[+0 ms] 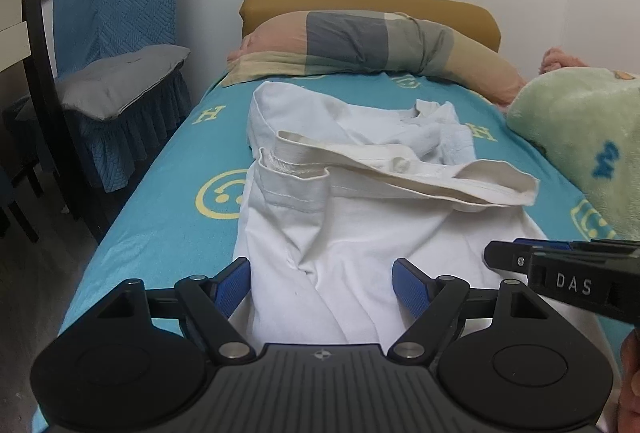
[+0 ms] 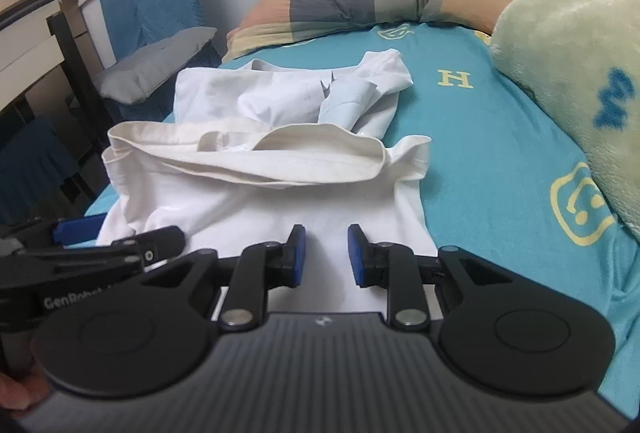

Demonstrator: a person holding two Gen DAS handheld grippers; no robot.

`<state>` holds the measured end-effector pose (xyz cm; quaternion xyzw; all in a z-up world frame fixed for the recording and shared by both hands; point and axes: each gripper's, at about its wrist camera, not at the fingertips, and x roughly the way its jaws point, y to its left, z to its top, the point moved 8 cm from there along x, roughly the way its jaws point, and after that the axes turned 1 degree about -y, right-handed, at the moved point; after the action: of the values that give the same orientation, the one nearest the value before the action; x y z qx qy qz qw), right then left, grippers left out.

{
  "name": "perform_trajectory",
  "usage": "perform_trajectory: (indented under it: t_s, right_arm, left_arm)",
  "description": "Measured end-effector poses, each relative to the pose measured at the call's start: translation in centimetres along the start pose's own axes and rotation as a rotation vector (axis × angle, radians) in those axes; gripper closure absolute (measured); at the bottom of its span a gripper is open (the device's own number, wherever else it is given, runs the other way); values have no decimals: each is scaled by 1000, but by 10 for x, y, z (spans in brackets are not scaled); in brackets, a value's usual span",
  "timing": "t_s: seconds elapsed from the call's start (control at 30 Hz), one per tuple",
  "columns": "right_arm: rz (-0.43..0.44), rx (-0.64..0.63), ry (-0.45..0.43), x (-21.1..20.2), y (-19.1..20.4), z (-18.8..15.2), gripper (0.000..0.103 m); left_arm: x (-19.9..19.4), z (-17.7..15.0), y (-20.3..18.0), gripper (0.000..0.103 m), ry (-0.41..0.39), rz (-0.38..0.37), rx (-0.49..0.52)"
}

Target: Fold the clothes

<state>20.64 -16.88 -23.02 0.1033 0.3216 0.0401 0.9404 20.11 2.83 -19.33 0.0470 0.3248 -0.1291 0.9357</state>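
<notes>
A white T-shirt (image 1: 344, 241) lies crumpled on the turquoise bed sheet (image 1: 168, 217), a cream band of folded fabric (image 1: 400, 173) across its middle. It also shows in the right wrist view (image 2: 280, 201). My left gripper (image 1: 322, 281) is wide open, its blue pads on either side of the shirt's near part, holding nothing. My right gripper (image 2: 327, 253) is open with a narrower gap, just above the shirt's near edge, empty. The right gripper shows from the side in the left wrist view (image 1: 560, 273), and the left in the right wrist view (image 2: 120, 245).
A striped pillow (image 1: 360, 45) lies at the headboard (image 1: 368, 1). A green plush blanket (image 1: 580, 145) is heaped along the bed's right side. A blue-covered chair (image 1: 116, 73) with a grey cushion stands left of the bed. The floor (image 1: 32, 293) drops off at the left.
</notes>
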Motion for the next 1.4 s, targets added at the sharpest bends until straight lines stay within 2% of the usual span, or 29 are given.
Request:
perform_trajectory:
  t_s: [0.33, 0.47, 0.53, 0.57, 0.6, 0.67, 0.7, 0.93, 1.13, 1.23, 1.3, 1.37, 1.4]
  right_arm:
    - [-21, -52, -12, -75, 8, -2, 76]
    - [-12, -4, -11, -109, 10, -11, 76]
    - [-15, 24, -5, -122, 11, -16, 74]
    - [-18, 35, -3, -128, 12, -19, 63]
    - [-22, 42, -7, -134, 13, -20, 47]
    - [-24, 52, -29, -146, 16, -22, 34]
    - [-24, 58, -36, -151, 16, -23, 33]
    - [-18, 101, -61, -166, 18, -19, 33]
    - [-7, 131, -33, -159, 15, -21, 33]
    - [0, 153, -18, -155, 14, -23, 33]
    - [8, 168, -4, -152, 14, -25, 33]
    - [15, 187, 14, -149, 13, -28, 33]
    - [18, 205, 26, -147, 11, -30, 33]
  left_arm:
    - [-84, -13, 13, 23, 32, -19, -68]
    - [-120, -21, 13, 21, 42, -46, -126]
    - [-136, -24, 7, 20, 40, -61, -123]
    - [-143, -25, 4, 18, 38, -71, -120]
    - [-150, -26, 1, 17, 36, -81, -116]
    - [-158, -30, -4, 13, 41, -106, -128]
    - [-161, -32, -6, 12, 43, -118, -135]
    - [-145, -52, -6, 10, 185, -175, -246]
    - [-107, -76, 8, 10, 336, -250, -493]
    - [-85, -96, 16, 17, 430, -257, -652]
    - [-82, -95, 24, 17, 392, -262, -725]
    - [-79, -95, 32, 32, 379, -234, -767]
    - [-78, -96, 36, 36, 371, -221, -791]
